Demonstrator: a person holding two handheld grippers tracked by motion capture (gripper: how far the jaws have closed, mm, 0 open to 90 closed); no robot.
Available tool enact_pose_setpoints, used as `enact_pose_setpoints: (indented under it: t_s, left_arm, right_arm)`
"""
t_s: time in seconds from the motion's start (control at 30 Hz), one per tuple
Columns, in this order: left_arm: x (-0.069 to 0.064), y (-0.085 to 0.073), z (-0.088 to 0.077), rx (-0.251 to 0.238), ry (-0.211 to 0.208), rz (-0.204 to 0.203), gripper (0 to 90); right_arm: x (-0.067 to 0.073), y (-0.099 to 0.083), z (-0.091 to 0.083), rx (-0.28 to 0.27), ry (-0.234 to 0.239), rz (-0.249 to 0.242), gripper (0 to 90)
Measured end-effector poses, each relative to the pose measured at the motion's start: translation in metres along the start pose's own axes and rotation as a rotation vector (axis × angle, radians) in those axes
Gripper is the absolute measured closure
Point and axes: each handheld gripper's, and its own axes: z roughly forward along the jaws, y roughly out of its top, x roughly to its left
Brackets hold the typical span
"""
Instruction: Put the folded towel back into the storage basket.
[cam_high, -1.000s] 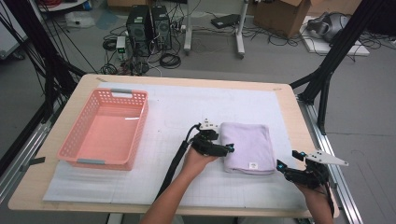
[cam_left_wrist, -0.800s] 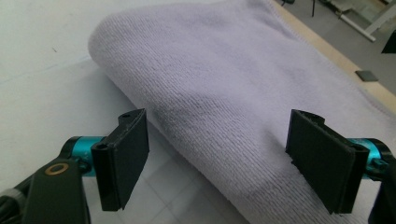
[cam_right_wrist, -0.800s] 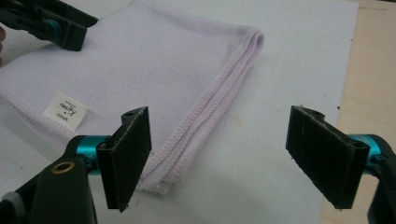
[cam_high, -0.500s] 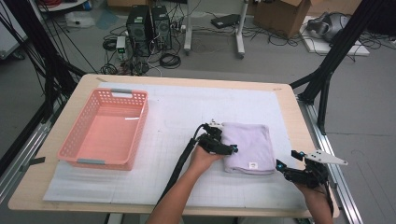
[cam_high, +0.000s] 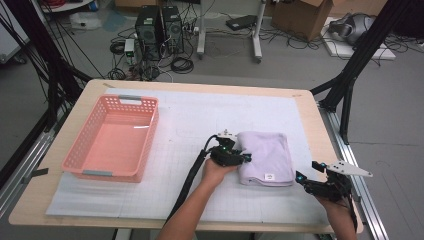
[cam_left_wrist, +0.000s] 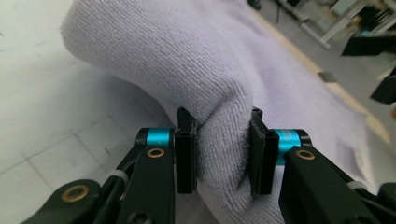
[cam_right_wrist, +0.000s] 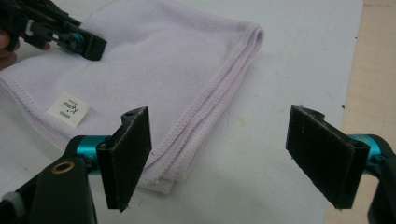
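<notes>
The folded towel (cam_high: 265, 157) lies on the white mat, right of middle on the surface (cam_high: 310, 112); my left tool (cam_left_wrist: 219, 154) has just been closing and pinches the towel's left edge; my right tool (cam_right_wrist: 219, 158) hangs spread just off the near right corner; bare mat separates the towel from the pink basket (cam_high: 87, 160), well left.

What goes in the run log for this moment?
left tool: just closed, pinching towel fold | right tool: open, beside towel | basket: empty
</notes>
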Motion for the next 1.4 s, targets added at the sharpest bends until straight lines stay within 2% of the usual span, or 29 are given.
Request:
enact_pose_setpoints:
  t_s: [0.27,0.37,0.5,0.73,0.9,1.13,1.23,1.4]
  left_arm:
    - [-0.007,0.006,-0.037,-0.12,-0.046,0.114,70.1]
    - [-0.009,0.009,-0.05,-0.139,-0.045,0.162,70.9]
    - [-0.011,0.012,-0.072,-0.143,-0.033,0.246,72.3]
    - [-0.014,0.023,-0.109,-0.153,-0.029,0.352,73.0]
    - [-0.017,0.033,-0.134,-0.182,-0.043,0.389,73.3]
    - [-0.021,0.042,-0.164,-0.156,-0.045,0.469,73.6]
    - [-0.021,0.046,-0.176,-0.167,-0.043,0.483,73.6]
    - [-0.018,0.05,-0.198,-0.217,-0.03,0.486,73.5]
  right_arm:
    - [0.001,0.0,-0.001,-0.004,0.0,-0.001,21.3]
    - [0.003,0.001,0.0,-0.003,0.004,-0.008,21.3]
    - [0.005,0.002,0.001,0.001,0.01,-0.013,21.3]
    - [0.008,0.004,0.003,-0.002,0.018,-0.02,21.3]
    - [0.01,0.006,0.005,-0.003,0.023,-0.019,21.3]
    - [0.011,0.008,0.007,-0.005,0.025,-0.028,21.3]
    - [0.012,0.008,0.007,-0.013,0.022,-0.032,21.3]
    - [0.012,0.009,0.007,-0.016,0.024,-0.023,21.3]
